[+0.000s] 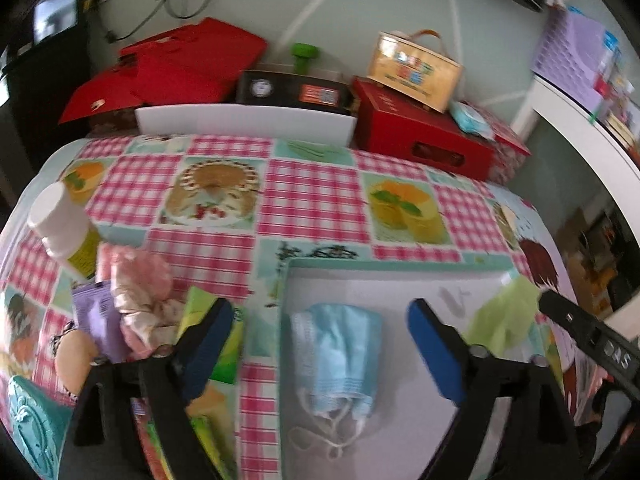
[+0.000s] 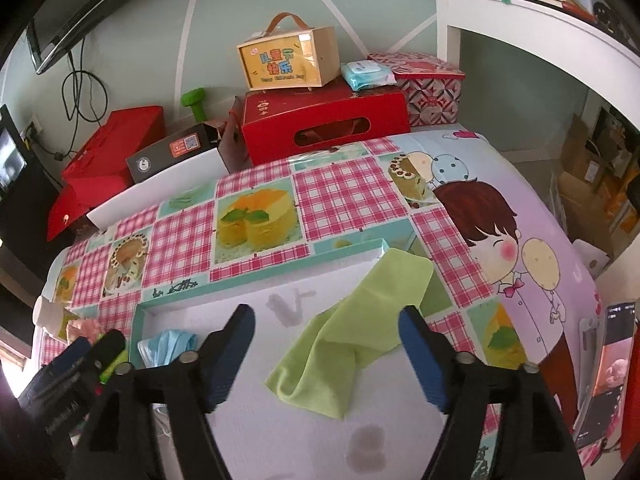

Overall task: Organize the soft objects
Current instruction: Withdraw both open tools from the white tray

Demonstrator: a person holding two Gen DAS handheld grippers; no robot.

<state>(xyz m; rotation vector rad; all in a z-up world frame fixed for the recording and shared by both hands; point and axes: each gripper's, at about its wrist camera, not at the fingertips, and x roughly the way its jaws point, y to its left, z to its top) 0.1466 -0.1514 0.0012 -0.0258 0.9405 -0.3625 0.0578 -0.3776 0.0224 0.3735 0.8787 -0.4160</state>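
One blue face mask (image 1: 336,354) lies in the white tray (image 1: 400,280), between the fingers of the left gripper (image 1: 320,352) and a little below their tips; fingers wide apart, nothing held; one green cloth (image 2: 356,328) lies rumpled across the tray's right rim, between the fingers of the right gripper (image 2: 327,354), reaching up past their tips; these fingers also wide apart, gripping nothing.

Left of the left fingers: one pink scrunched cloth (image 1: 140,296), one purple packet (image 1: 94,316), one white bottle (image 1: 62,224), one green carton (image 1: 216,336); all outside the tray, close together.

Surface: a table under a pink-checked cloth with cake pictures (image 2: 344,192); a cartoon child printed on its right part.

Beyond the fingertips, at the table's far edge: one large red box (image 2: 324,124), one yellow box with a handle (image 2: 286,60) on top of it, one pack of wipes (image 2: 366,74) beside that, one black box (image 1: 292,90), one green dumbbell (image 2: 193,98); pale green wall behind; a white shelf (image 2: 520,12) to the right.
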